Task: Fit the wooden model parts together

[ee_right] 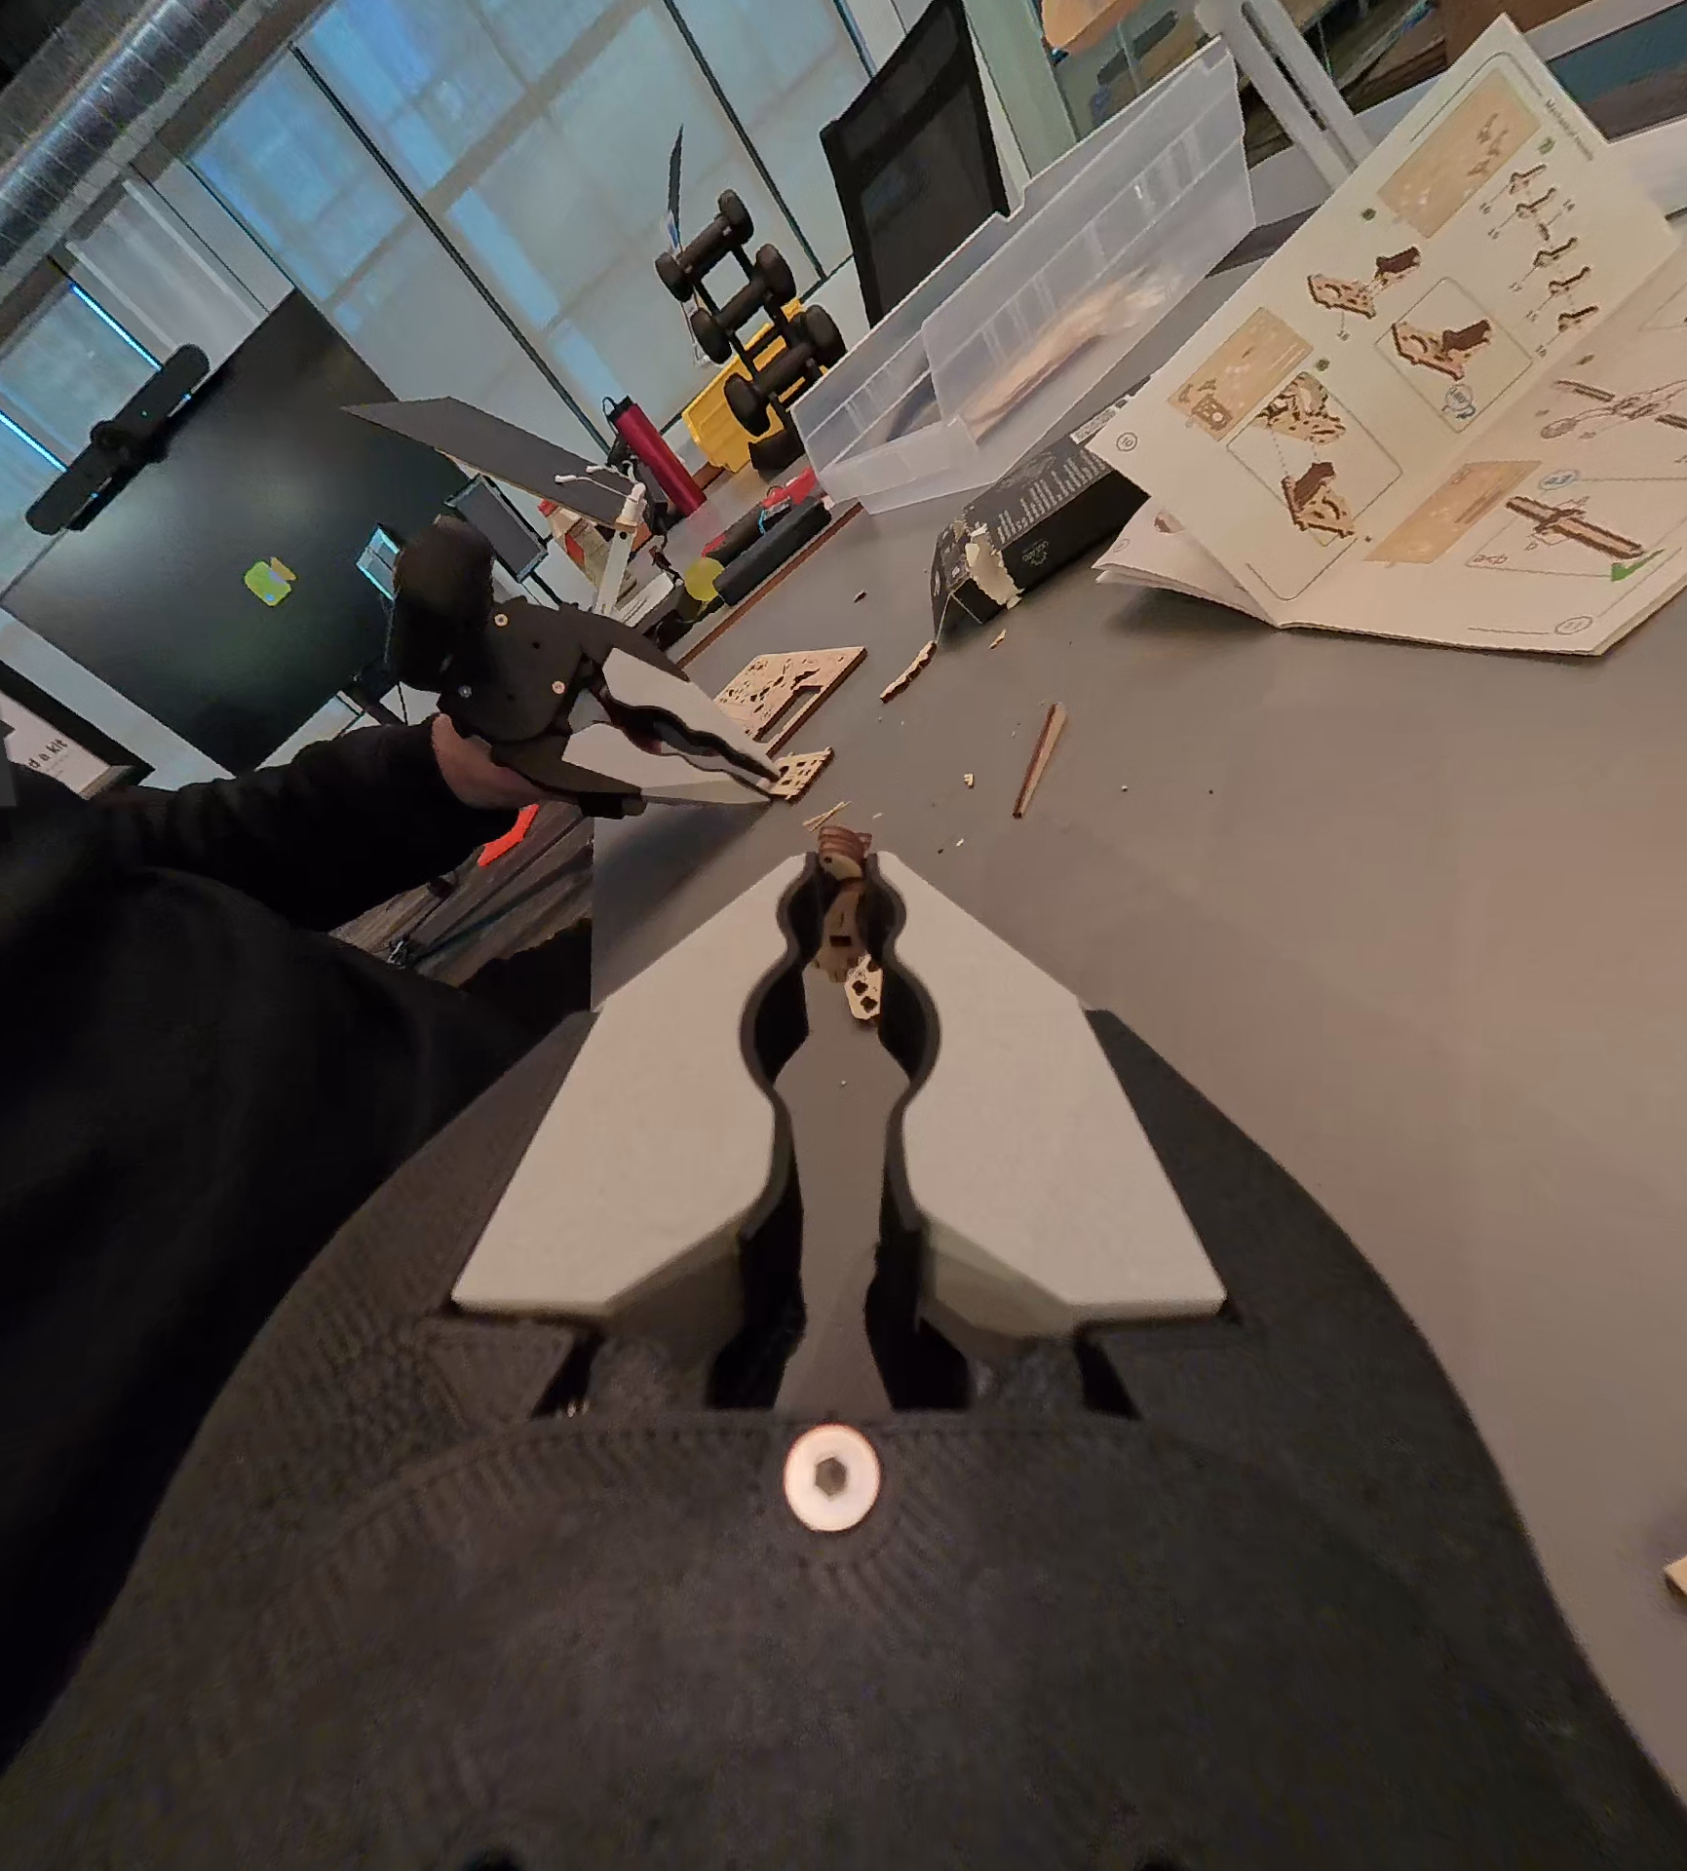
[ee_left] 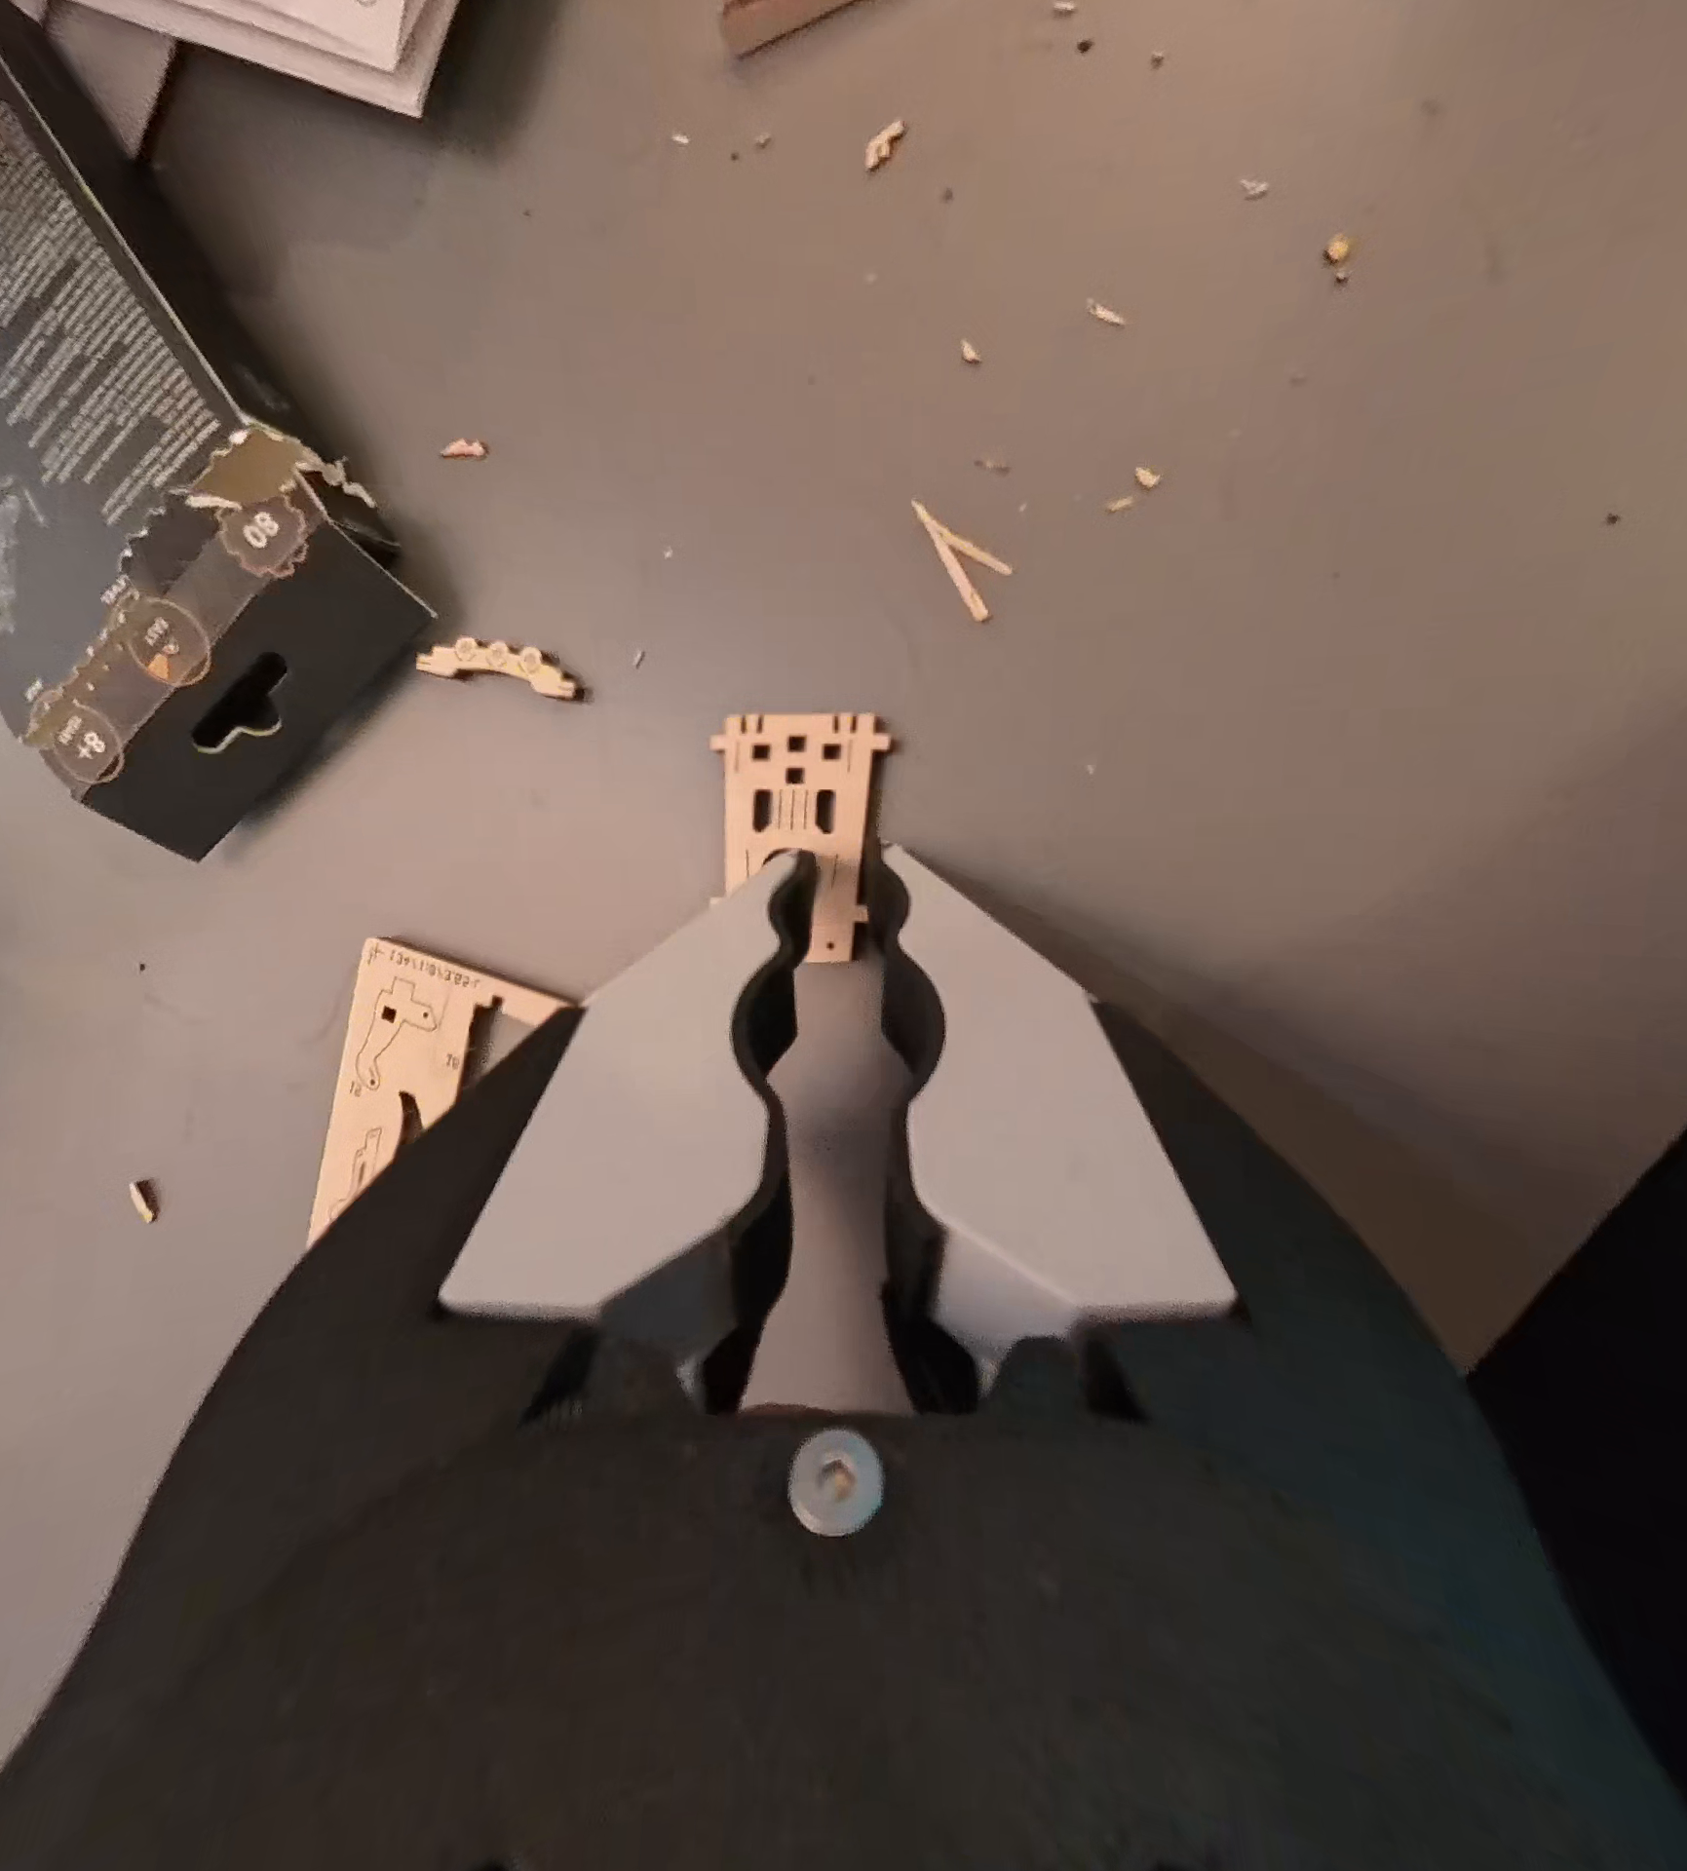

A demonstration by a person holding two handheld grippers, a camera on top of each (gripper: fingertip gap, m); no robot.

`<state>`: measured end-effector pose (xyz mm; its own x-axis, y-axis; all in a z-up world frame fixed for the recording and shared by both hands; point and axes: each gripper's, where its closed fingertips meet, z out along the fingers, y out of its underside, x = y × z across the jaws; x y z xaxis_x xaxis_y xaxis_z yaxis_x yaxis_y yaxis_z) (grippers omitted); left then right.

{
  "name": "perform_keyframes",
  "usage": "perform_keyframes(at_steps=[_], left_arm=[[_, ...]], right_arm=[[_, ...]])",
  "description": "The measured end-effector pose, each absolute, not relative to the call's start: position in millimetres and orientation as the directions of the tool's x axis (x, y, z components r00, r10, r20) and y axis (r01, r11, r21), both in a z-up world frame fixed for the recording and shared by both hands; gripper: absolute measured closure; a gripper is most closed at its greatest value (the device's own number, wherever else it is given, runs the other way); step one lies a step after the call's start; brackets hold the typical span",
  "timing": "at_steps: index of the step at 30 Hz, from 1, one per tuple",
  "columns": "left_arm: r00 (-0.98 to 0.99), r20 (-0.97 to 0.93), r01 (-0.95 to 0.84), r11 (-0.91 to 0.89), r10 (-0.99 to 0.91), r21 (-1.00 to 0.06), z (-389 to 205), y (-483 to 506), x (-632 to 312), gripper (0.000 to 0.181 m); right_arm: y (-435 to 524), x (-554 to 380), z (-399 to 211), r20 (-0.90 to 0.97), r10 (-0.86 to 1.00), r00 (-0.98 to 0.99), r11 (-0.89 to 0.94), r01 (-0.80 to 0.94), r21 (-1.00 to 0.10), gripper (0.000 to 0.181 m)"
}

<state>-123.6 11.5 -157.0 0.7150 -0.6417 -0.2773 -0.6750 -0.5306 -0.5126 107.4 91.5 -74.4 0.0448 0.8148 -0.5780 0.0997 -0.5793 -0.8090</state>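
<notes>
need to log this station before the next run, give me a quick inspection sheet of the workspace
surface: grey table, littered with wood chips and splinters
job's things: flat slotted wooden plate at the left gripper's tips; small wooden sub-assembly in the right gripper; part sheet lying flat; small curved part loose
clutter: torn black kit box, open instruction booklet, clear plastic bins
grippers: left gripper closed on the plate; right gripper closed on the sub-assembly
cables: nothing seen
surroundings: dark wall screen, dumbbell rack, windows
</notes>
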Motion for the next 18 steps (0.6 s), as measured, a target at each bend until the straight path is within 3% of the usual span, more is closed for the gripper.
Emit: perform_keyframes(at_steps=[3, 8, 12, 18], left_arm=[[0.724, -0.291, -0.665, -0.521, -0.625, -0.535, -153, 19, -125, 0.146], [0.745, -0.114, -0.599, -0.585, -0.657, -0.547, -156, 22, -120, 0.125], [0.75, 0.01, -0.55, -0.632, -0.661, -0.546, -159, 27, -120, 0.152], [0.763, 0.065, -0.505, -0.656, -0.643, -0.561, -157, 28, -117, 0.153]], right_arm=[[92, 108, -73, -0.579, 0.814, 0.041, -0.58, 0.093, -0.809, 0.176], [94, 111, -70, -0.592, 0.805, 0.027, -0.592, 0.067, -0.803, 0.176], [93, 112, -67, -0.597, 0.802, 0.001, -0.597, 0.056, -0.801, 0.176], [89, 116, -60, -0.584, 0.811, -0.035, -0.583, 0.027, -0.812, 0.176]])
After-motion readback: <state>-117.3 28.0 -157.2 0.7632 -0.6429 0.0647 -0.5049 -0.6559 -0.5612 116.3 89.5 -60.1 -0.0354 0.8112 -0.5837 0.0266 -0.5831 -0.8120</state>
